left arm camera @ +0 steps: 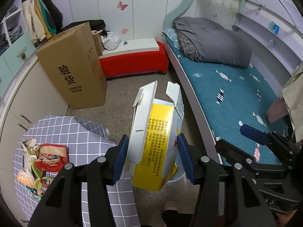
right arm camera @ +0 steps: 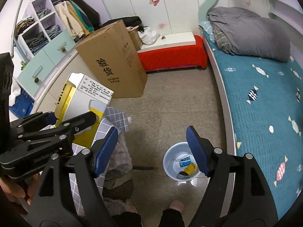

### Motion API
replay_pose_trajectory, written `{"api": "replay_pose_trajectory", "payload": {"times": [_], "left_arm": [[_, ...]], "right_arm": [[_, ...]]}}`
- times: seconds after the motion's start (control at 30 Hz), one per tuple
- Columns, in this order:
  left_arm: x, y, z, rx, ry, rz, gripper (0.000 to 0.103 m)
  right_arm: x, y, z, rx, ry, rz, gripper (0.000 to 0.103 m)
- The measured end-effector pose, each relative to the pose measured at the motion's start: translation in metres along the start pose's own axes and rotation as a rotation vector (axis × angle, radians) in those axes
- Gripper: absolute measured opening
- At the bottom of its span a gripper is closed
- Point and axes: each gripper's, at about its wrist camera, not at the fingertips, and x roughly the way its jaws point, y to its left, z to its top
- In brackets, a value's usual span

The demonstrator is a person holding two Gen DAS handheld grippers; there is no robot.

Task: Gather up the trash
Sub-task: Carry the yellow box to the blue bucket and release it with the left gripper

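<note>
My left gripper (left arm camera: 153, 157) is shut on a yellow and white carton (left arm camera: 157, 132) with its top flaps open, held in the air above the floor. The carton also shows in the right wrist view (right arm camera: 83, 102), with the left gripper (right arm camera: 73, 120) around it. My right gripper (right arm camera: 152, 149) is open and empty above a light blue bin (right arm camera: 170, 162) on the floor that holds a few wrappers. Several pieces of trash (left arm camera: 43, 162) lie on the checked grey cloth of a small table (left arm camera: 75, 132) at the left.
A tall cardboard box (left arm camera: 75, 68) stands on the floor by the cabinets. A red bench (left arm camera: 136, 60) stands at the back. A bed with a teal cover (left arm camera: 236, 94) and a grey duvet (left arm camera: 212, 39) runs along the right. My shoes (right arm camera: 176, 206) show at the bottom.
</note>
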Motion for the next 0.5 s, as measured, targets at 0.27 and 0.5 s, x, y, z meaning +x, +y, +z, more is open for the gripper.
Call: {"api": "replay_pose_trajectory", "payload": {"times": [0.27, 0.5], "left_arm": [[0.020, -0.017, 0.006, 0.045, 0.018, -0.076, 0.053], [0.024, -0.023, 0.004, 0.021, 0.012, -0.105, 0.080]], "right_arm": [[-0.010, -0.015, -0.011, 0.045, -0.004, -0.053, 0.075], [-0.017, -0.029, -0.017, 0.093, -0.002, -0.083, 0.076]]}}
